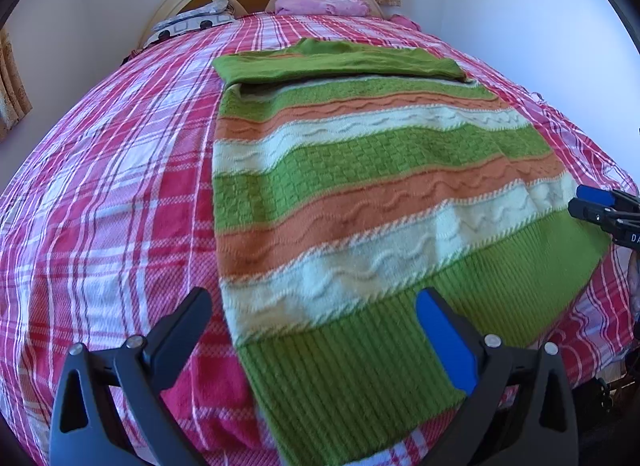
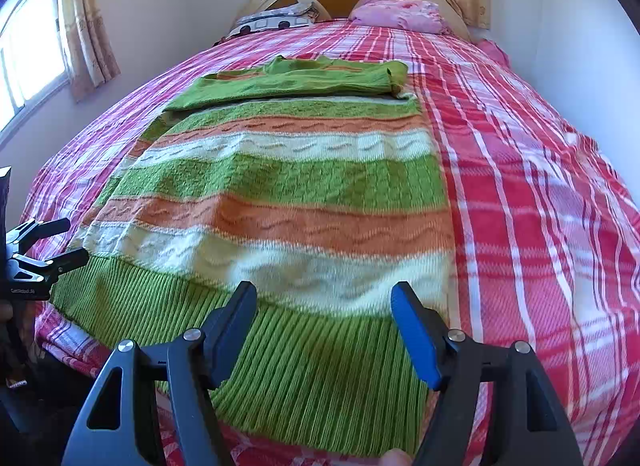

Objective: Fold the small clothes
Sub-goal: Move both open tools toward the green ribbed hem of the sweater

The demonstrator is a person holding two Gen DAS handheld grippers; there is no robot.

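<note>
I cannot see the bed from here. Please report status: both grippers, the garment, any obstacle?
Left gripper and right gripper open, over ribbed hem. Green, orange and white striped knitted sweater flat, sleeves folded across top. Nothing in the way.

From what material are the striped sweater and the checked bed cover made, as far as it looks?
Striped sweater: seems a thick knit, wool or acrylic yarn, matte and fuzzy; the ribbed green hem and raised wavy stitches show it. Checked bed cover: seems a woven cloth, perhaps cotton, matte; a fine weave texture shows in its red and white squares. The exact fibre cannot be told.

Both tongs (image 1: 312,306) (image 2: 324,298) are black plastic with silver screws and blue pads.
</note>
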